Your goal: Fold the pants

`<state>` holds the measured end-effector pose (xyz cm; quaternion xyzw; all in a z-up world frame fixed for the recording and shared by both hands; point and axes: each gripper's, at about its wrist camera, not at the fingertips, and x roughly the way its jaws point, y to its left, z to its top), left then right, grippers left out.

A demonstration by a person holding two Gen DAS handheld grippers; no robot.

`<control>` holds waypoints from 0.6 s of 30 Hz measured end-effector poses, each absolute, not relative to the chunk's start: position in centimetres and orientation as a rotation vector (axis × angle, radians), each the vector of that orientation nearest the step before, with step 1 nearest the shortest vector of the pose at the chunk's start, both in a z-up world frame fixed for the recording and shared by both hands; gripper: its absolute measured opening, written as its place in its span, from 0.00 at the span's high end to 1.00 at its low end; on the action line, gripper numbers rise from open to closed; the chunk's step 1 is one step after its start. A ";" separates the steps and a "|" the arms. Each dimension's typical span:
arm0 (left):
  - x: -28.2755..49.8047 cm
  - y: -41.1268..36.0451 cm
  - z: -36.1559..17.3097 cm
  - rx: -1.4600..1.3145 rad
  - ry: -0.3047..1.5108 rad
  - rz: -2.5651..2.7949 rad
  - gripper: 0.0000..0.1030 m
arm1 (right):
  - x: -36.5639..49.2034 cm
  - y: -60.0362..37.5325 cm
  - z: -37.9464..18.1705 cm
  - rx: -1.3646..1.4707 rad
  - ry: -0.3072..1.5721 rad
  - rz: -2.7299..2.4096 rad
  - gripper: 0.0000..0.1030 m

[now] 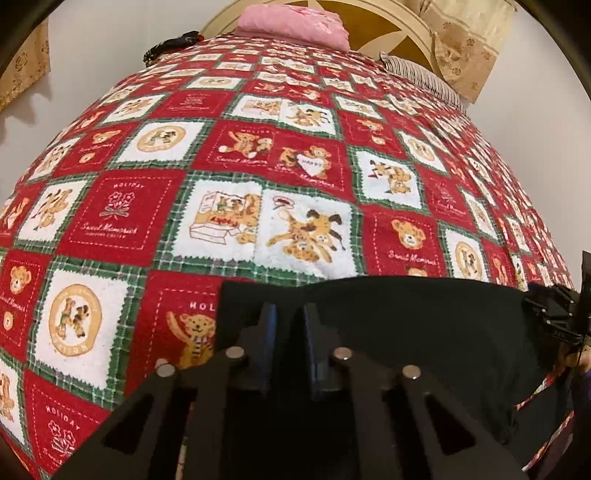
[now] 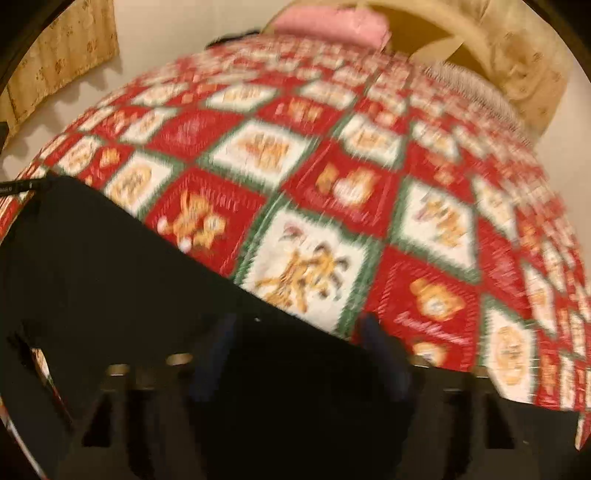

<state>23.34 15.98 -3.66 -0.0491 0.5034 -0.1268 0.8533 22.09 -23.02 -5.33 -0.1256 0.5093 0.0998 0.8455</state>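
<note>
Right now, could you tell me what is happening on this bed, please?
A person with a handheld gripper in each hand is folding black pants on a red teddy-bear bedspread. The left gripper has its fingers nearly together at the pants' edge; whether it pinches cloth is unclear. The right gripper looks open over the pants, though that view is blurred. A pink bundle lies by the headboard.

Quilt (image 1: 258,155) lies open up to the pink pillow (image 1: 295,24).

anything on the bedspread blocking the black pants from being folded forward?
Nothing visible. The black pants lie at the near edge; the bedspread ahead is bare. The pink bundle and striped pillow sit far off by the headboard.
</note>
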 end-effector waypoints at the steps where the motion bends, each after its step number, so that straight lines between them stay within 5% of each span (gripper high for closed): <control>1: 23.3 15.9 -3.6 -0.104 1.055 -0.268 0.88 | 21.9 -22.7 -5.3 -0.283 1.069 0.227 0.52; 2: 23.3 16.0 -3.5 -0.113 1.049 -0.273 0.92 | 21.7 -22.3 -5.1 -0.298 1.070 0.252 0.74; 5: 23.3 16.1 -2.9 -0.150 1.035 -0.277 0.93 | 21.0 -21.7 -4.3 -0.330 1.058 0.245 0.92; 18: 16.6 14.5 4.8 -0.112 0.852 -0.348 0.92 | 10.0 -18.8 6.1 -0.185 0.732 0.336 0.94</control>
